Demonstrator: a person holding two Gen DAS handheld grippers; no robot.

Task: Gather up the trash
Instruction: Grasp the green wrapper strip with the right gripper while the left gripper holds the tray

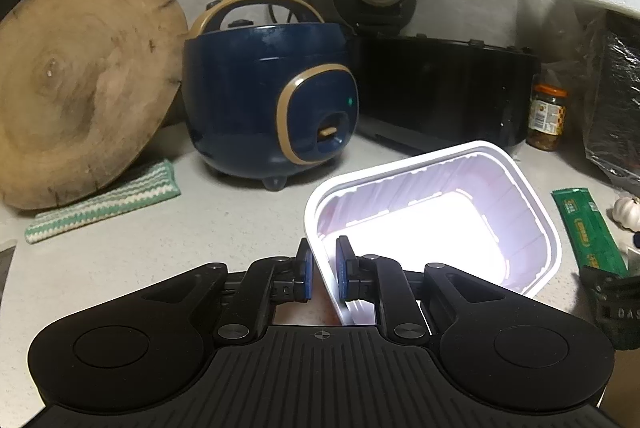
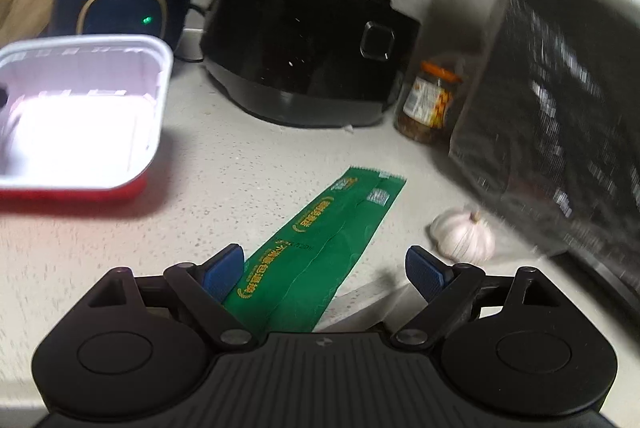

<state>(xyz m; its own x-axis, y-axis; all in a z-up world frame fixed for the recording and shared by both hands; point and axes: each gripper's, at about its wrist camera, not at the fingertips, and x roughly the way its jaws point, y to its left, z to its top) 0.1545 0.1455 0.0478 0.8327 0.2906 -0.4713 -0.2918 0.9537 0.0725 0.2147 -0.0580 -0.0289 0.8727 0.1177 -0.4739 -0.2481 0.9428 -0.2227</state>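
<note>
While astride ribbed white plastic tray rim, left tool, grip unclear; right tool apart over green wrapper.

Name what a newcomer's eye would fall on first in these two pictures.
The glaring white tub, its rim between the left gripper pads, stands out first. Next comes the green wrapper lying flat between the open right gripper fingers, garlic beside it.

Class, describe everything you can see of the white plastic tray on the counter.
The tray is an empty rectangular tub of thin plastic, white inside and red outside, with rounded corners, ribbed walls and a flat rim. It is tilted, its opening facing the left camera. The left gripper straddles its near wall, one pad inside, one outside. A green wrapper lies apart from it.
</note>
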